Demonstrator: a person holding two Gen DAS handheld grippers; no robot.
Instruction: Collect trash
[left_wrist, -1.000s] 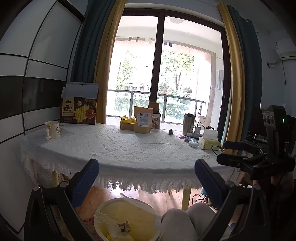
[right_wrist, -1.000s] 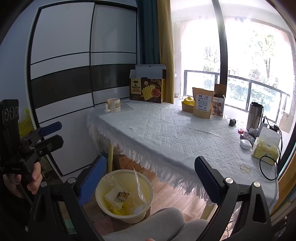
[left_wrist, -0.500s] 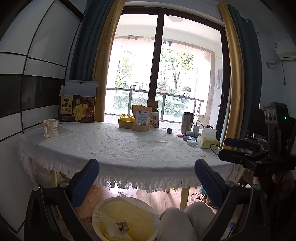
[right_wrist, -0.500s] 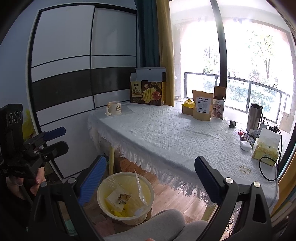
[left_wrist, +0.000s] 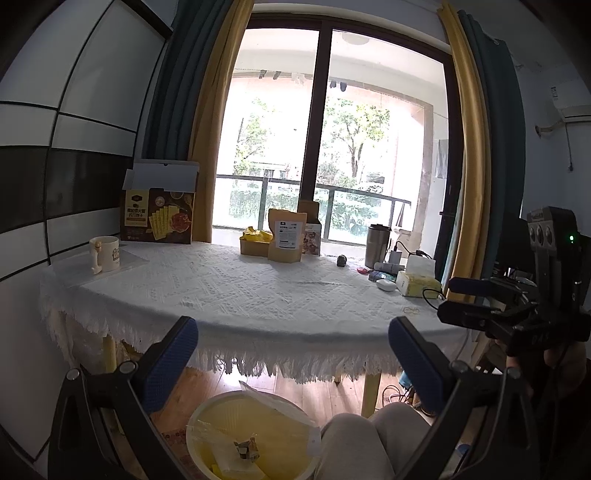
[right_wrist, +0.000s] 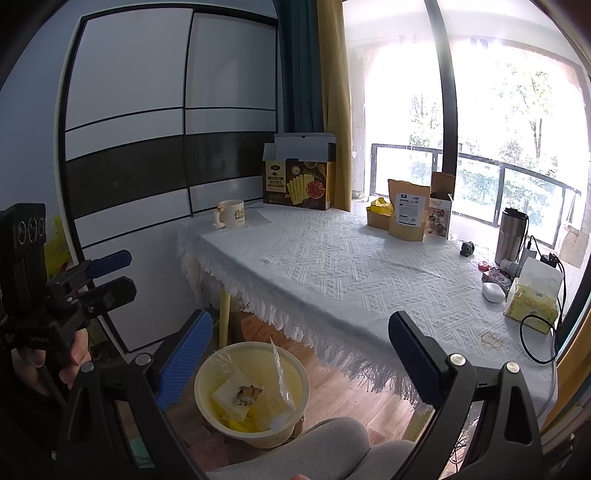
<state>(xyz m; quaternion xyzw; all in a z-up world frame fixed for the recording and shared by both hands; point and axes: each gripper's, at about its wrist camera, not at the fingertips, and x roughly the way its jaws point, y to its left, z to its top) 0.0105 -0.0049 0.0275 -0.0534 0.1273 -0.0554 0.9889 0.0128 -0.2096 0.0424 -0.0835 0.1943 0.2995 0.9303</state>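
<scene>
Little has shifted since the earlier frame: both views sit slightly higher. Left hand-held gripper (left_wrist: 291, 354) and right hand-held gripper (right_wrist: 301, 347) hang released and empty above the yellow bin (right_wrist: 207, 373), likely post-drop. Trash wrapper (right_wrist: 249, 392) lies inside; surface (right_wrist: 332, 266) looks clear of scraps.

The left gripper (left_wrist: 291, 354) is held level, its two blue-padded fingers (left_wrist: 168, 362) spread wide apart with nothing between them. The right gripper (right_wrist: 301, 350) is posed the same way, fingers (right_wrist: 413, 358) wide apart and empty. Seen from the right wrist camera, the left gripper sits off to the left, gripped from below by the person's left hand (right_wrist: 44, 365). From the left wrist camera the right hand (left_wrist: 554, 365) shows at the far right, wrapped around its handle. A grey-trousered knee (left_wrist: 354, 443) lies below both grippers.
</scene>
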